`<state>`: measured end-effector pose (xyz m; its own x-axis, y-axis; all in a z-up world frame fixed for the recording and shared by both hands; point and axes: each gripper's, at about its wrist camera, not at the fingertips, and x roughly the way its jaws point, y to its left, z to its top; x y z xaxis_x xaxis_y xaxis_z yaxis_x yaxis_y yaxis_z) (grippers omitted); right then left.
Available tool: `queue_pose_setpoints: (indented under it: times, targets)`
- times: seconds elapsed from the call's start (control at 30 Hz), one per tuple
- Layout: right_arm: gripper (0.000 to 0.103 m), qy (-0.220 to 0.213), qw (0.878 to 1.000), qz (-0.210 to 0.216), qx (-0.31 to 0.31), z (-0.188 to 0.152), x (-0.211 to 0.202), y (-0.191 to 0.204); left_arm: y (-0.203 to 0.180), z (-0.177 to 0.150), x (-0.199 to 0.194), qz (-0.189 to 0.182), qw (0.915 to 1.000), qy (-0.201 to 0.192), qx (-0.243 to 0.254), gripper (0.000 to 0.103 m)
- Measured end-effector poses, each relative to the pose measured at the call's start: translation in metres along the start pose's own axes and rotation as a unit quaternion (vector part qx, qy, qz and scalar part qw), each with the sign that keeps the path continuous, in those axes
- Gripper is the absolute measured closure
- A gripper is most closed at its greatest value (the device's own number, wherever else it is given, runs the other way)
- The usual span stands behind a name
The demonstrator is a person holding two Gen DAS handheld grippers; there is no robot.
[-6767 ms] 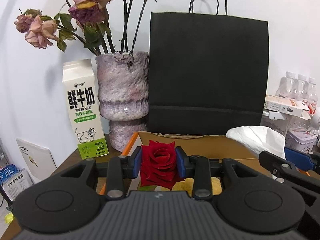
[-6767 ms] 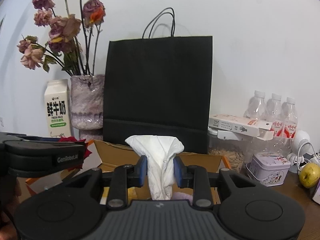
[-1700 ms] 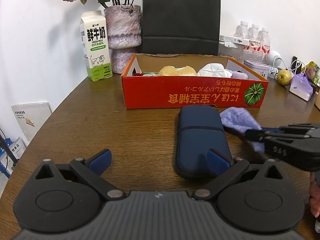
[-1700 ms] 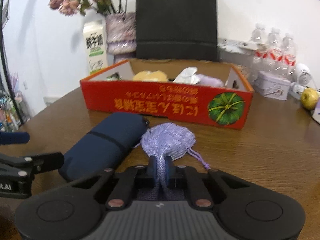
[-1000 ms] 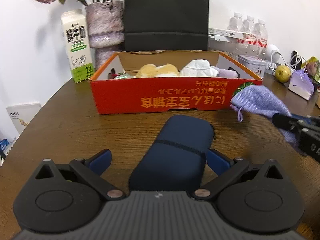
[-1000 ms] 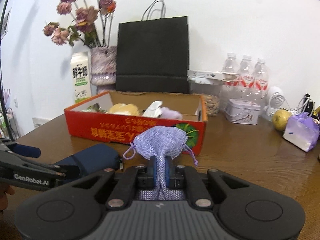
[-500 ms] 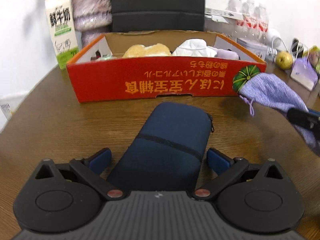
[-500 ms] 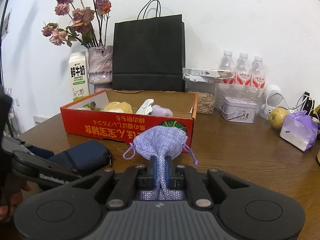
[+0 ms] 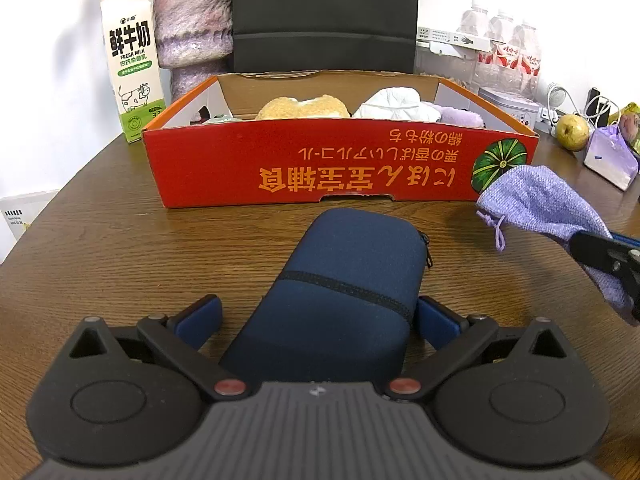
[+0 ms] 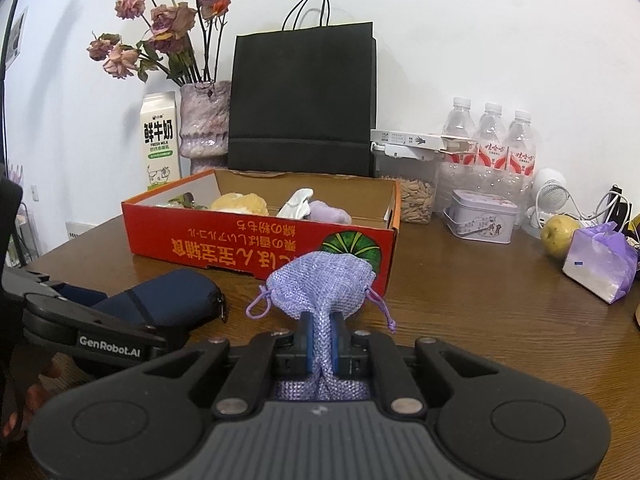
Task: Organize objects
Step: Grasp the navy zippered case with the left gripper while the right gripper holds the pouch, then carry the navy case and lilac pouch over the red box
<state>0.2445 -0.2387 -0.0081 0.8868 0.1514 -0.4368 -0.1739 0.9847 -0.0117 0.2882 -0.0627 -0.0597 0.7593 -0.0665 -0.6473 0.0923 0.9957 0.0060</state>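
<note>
Since a moment ago: my left tool (image 9: 318,314) has come lower and closer over the navy zip case (image 9: 340,288), which now fills the space between its blue pads; my right tool (image 10: 322,346) has kept its pinch on the lilac pouch (image 10: 322,280).
Left tool: jaws spread wide, one blue pad on each side of the case's near end; the right pad sits just beside the case wall, the left pad stands clear of it, so nothing is gripped.
Right tool: jaws closed tight on the gathered neck of the pouch, with the round body bulging out ahead of the pads.
Navy zip case: lying flat on the brown wooden desk (image 9: 120,248), its long axis running from my left tool toward the red box, its far end near the box's front wall but apart from it.
Lilac pouch: held above the desk in front of the box's right corner, beside the green pumpkin print; its drawstring cords hang loose on both sides.
Red cardboard box (image 9: 344,164): open-topped, sitting mid-desk, holding a tan bun-like item (image 9: 302,108), a white crumpled tissue (image 9: 394,105) and a pale purple item (image 9: 460,117).
Behind the box: a milk carton (image 9: 132,64), a mottled vase (image 9: 192,20) of dried roses and a black paper bag (image 10: 302,100) against the wall.
Right side of desk: water bottles (image 10: 490,136), a small tin (image 10: 482,216), a yellow-green fruit (image 10: 558,234).
</note>
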Motion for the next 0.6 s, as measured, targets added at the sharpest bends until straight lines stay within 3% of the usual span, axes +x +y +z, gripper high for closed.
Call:
queue_pose_setpoints:
  times: [0.23,0.37,0.5,0.6]
  targets:
    - [0.095,0.003,1.000,-0.006,-0.006,-0.001,0.004,0.004,-0.001,0.000,0.000,0.002,1.0000,0.000,0.003,0.000]
    - [0.095,-0.001,1.000,-0.010,-0.009,-0.001,0.003,0.006,-0.003,-0.001,-0.006,-0.002,0.9999,-0.016,0.003,0.025]
    - [0.095,-0.005,1.000,-0.015,-0.008,-0.002,0.002,0.006,0.006,0.000,-0.012,-0.023,0.9992,-0.017,-0.027,0.032]
    - [0.095,-0.012,1.000,-0.021,-0.009,-0.002,-0.001,0.007,0.007,-0.001,-0.016,-0.016,0.9994,-0.016,-0.027,0.034]
